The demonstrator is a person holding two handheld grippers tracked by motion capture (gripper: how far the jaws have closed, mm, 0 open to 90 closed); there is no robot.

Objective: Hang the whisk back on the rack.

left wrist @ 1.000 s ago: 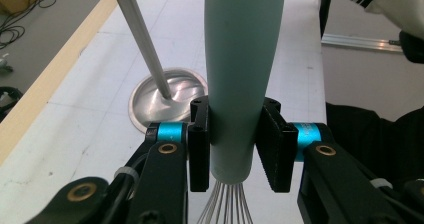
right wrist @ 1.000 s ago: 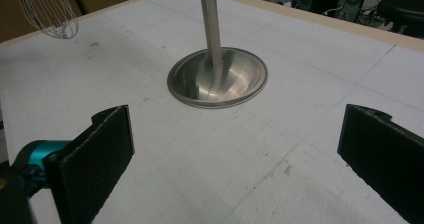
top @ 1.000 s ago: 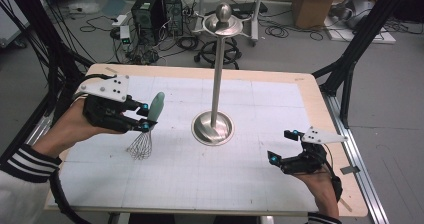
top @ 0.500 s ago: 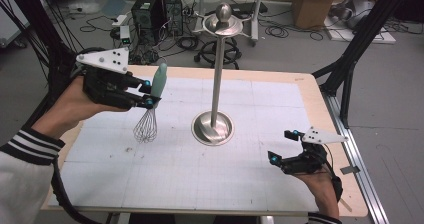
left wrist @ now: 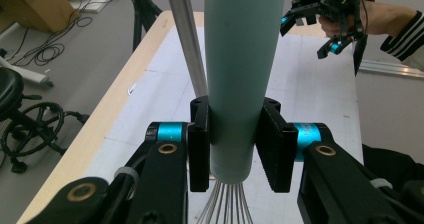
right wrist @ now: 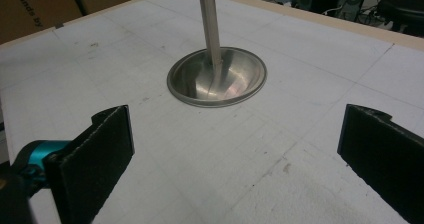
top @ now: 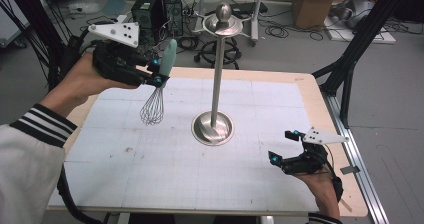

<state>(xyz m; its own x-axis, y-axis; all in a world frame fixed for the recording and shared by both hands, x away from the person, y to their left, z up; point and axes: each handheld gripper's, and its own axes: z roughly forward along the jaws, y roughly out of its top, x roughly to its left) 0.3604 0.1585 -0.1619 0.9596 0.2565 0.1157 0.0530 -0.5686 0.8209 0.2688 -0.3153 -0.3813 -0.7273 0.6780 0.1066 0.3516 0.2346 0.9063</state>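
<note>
Left gripper (top: 159,70) clenched on the pale green handle of a wire whisk (top: 155,98), jaws pressed on both sides of the handle in the left gripper view (left wrist: 239,134). Whisk held in the air above the far left of the white gridded surface (top: 150,174), handle up, wires hanging down, slightly tilted. Tall polished steel stand with round base (top: 214,126) upright mid-surface, just right of whisk, apart from it. Right gripper (top: 284,146) released, jaws wide, low over near right of surface, holding nothing.
</note>
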